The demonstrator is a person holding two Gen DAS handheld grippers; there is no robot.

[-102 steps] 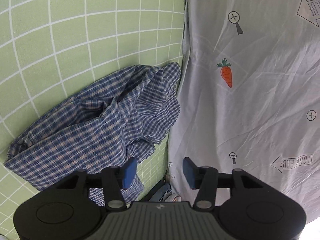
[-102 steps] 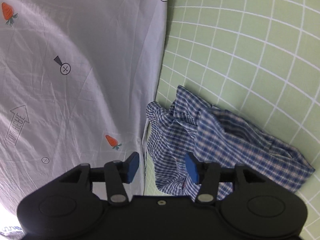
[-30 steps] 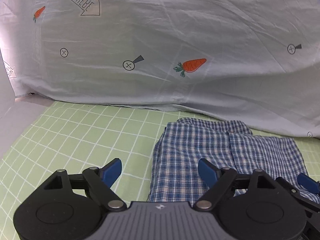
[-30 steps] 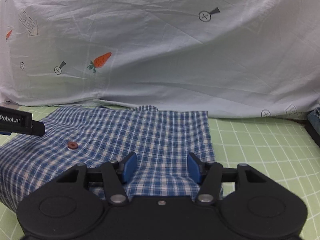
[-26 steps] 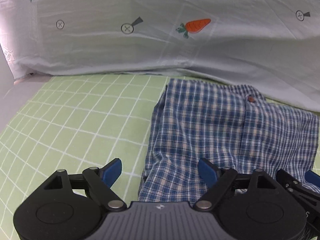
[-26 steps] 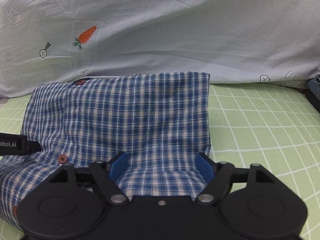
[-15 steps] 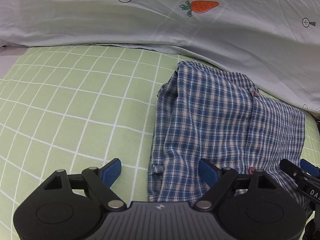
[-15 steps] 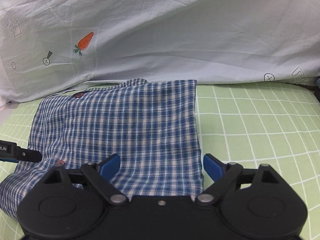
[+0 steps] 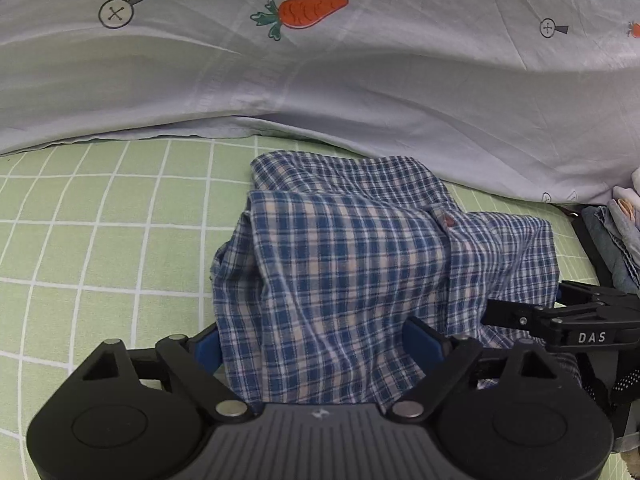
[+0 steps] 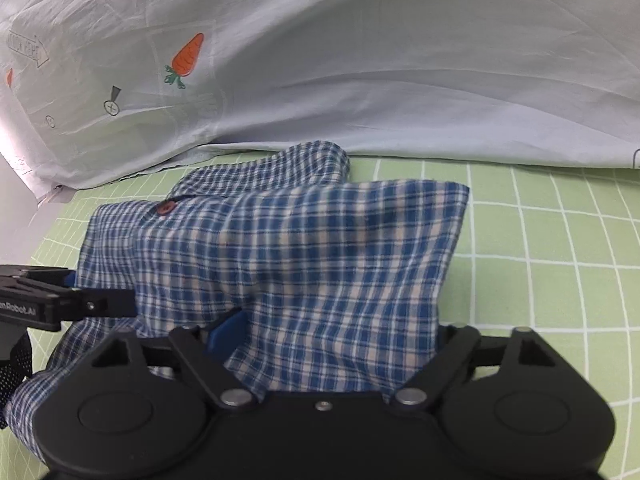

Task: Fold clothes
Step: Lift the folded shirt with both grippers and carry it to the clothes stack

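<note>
A blue-and-white checked shirt [image 9: 352, 264] with red buttons lies partly folded on the green checked sheet [image 9: 100, 240]. Its near edge runs in between the wide-apart fingers of my left gripper [image 9: 316, 346], which is open, and the cloth covers the inner sides of both blue pads. In the right wrist view the same shirt [image 10: 304, 248] fills the gap of my right gripper [image 10: 336, 336], also open; its right pad is hidden behind the cloth. Each gripper shows in the other's view: the right gripper [image 9: 560, 316] at the shirt's right edge, the left gripper [image 10: 60, 304] at its left edge.
A pale grey sheet printed with carrots and arrows [image 9: 360, 80] rises like a wall just behind the shirt. A stack of other clothes [image 9: 616, 236] sits at the far right. Green sheet [image 10: 540, 240] stretches to either side of the shirt.
Both grippers have moved down and forward onto the shirt's near edge, so the cloth now lies between their fingers. The right gripper's fingers have spread wider than a second ago.
</note>
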